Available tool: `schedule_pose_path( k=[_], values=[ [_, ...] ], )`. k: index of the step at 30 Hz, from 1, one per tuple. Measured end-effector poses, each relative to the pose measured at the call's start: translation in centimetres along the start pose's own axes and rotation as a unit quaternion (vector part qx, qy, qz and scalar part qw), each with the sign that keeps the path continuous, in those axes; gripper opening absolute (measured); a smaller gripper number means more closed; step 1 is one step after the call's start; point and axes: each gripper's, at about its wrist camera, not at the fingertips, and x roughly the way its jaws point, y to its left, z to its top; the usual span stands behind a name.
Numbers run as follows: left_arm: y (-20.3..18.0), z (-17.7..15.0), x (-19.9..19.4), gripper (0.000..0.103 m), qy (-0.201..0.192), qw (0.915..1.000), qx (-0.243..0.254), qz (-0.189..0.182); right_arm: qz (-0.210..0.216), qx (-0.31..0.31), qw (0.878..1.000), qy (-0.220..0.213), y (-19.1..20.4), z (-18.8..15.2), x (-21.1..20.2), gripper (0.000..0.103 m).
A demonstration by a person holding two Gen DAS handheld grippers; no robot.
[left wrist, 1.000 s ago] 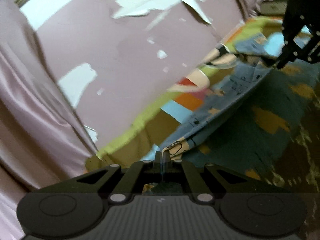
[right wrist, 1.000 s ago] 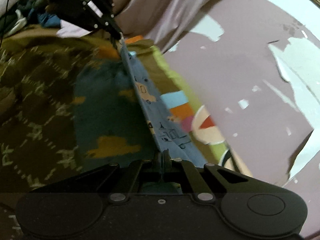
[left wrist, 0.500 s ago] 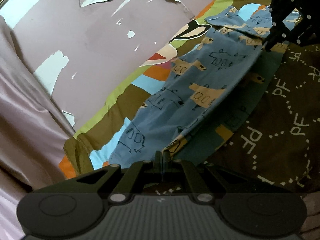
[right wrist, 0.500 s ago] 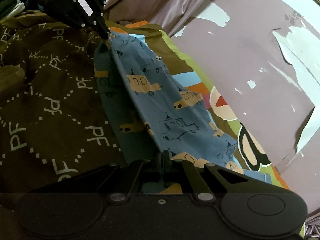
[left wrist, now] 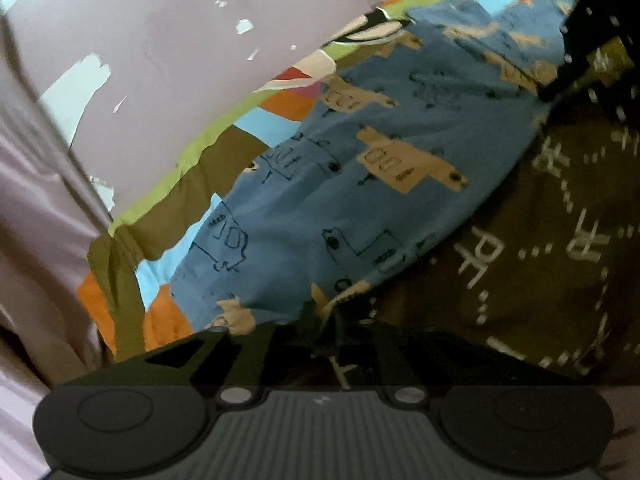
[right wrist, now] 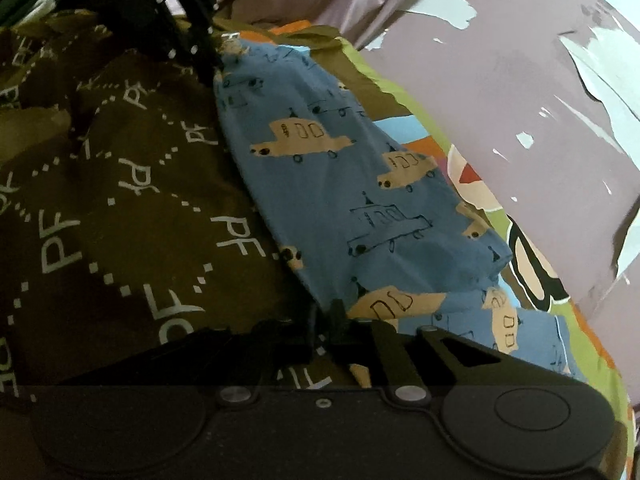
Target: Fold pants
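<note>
Left gripper clamped on one end of the pants; right gripper clamped on the other end. Pants lie along the brown bedspread, beside the striped sheet. Peeling wall behind.

Both wrist views face each other closely across the pants.
</note>
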Motion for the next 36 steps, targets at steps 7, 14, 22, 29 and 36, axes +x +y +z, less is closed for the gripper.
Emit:
schedule_pose_path(
  k=[7,14,22,29,36],
  values=[
    [0.8,2.6,-2.3,0.071,-0.056,0.9874,-0.141,-0.043,-0.055,0.067,0.996,0.008,-3.5,-1.0,-3.0,0.083],
    [-2.8,9.9,-0.2,0.083,-0.120,0.9640,-0.190,-0.142,-0.168,0.207,0.962,0.050,-9.4,-5.4,-4.3,0.102],
    [-8.4,17.6,3.7,0.082,-0.164,0.9442,-0.182,-0.220,-0.180,0.373,0.908,0.057,-13.8,-10.1,-5.1,0.102],
    [-9.6,18.4,6.2,0.067,-0.120,0.9369,-0.211,-0.251,-0.106,0.403,0.909,0.022,-17.6,-10.3,-3.5,0.096],
    [-9.3,18.8,8.4,0.039,-0.075,0.9261,-0.259,-0.264,0.003,0.449,0.893,0.039,-25.8,-5.1,3.8,0.073]
  ],
)
